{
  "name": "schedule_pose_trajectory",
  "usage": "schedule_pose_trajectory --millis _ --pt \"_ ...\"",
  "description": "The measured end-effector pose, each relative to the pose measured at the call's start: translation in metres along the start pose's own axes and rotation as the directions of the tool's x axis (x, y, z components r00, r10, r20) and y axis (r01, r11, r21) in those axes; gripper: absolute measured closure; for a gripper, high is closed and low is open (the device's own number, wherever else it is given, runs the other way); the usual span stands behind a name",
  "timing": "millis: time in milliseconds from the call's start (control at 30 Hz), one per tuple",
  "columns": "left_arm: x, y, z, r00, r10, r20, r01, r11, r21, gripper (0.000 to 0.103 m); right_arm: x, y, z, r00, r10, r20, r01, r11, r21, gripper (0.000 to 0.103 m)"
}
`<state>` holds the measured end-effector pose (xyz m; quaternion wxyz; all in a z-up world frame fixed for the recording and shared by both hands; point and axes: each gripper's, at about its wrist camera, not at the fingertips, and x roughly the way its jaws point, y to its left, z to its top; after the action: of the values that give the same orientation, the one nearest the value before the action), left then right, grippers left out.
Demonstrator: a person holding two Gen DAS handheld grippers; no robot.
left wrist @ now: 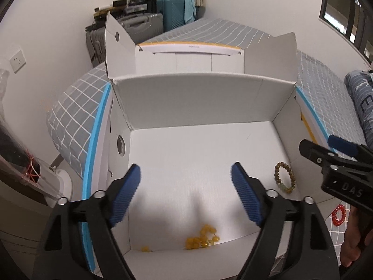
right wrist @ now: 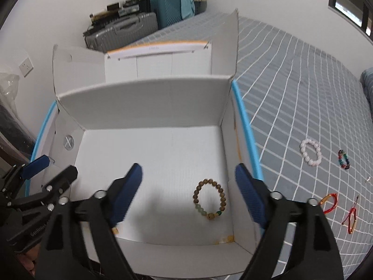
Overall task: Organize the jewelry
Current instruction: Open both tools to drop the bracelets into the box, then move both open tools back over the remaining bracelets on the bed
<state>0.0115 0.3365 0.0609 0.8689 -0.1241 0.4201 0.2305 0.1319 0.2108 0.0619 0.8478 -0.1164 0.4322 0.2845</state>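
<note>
An open white cardboard box [left wrist: 200,98] [right wrist: 149,100] stands on the bed. A yellow bead bracelet [left wrist: 202,236] lies at its near wall. A brown bead bracelet [left wrist: 284,176] [right wrist: 209,199] lies at its right side. My left gripper [left wrist: 186,194] is open and empty above the box's near left part; it also shows in the right wrist view [right wrist: 50,164]. My right gripper [right wrist: 188,193] is open and empty above the box, over the brown bracelet; it also shows in the left wrist view [left wrist: 326,147]. On the bedspread right of the box lie a white bead bracelet [right wrist: 311,152], a multicoloured one [right wrist: 344,159], two red string ones [right wrist: 329,202] [right wrist: 351,219], and a red bead one [left wrist: 339,215].
The grey checked bedspread [right wrist: 291,88] stretches right of the box. The box lid stands raised at the back [left wrist: 188,58]. Suitcases [left wrist: 144,25] are stacked in the far corner. A nightstand with clutter [left wrist: 21,170] is at the left. A pillow [left wrist: 360,98] lies at the right.
</note>
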Motion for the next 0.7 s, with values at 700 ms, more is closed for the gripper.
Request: schedule_pose_trajectory --millis 700 --pt "-0.051 -0.072 0.002 0.985 -0.107 0.138 0.094 0.991 0.097 0.006 -0.066 -0.087 -0.016 0.984 -0.128 0.127 0.118 0.99 0.082 0.008"
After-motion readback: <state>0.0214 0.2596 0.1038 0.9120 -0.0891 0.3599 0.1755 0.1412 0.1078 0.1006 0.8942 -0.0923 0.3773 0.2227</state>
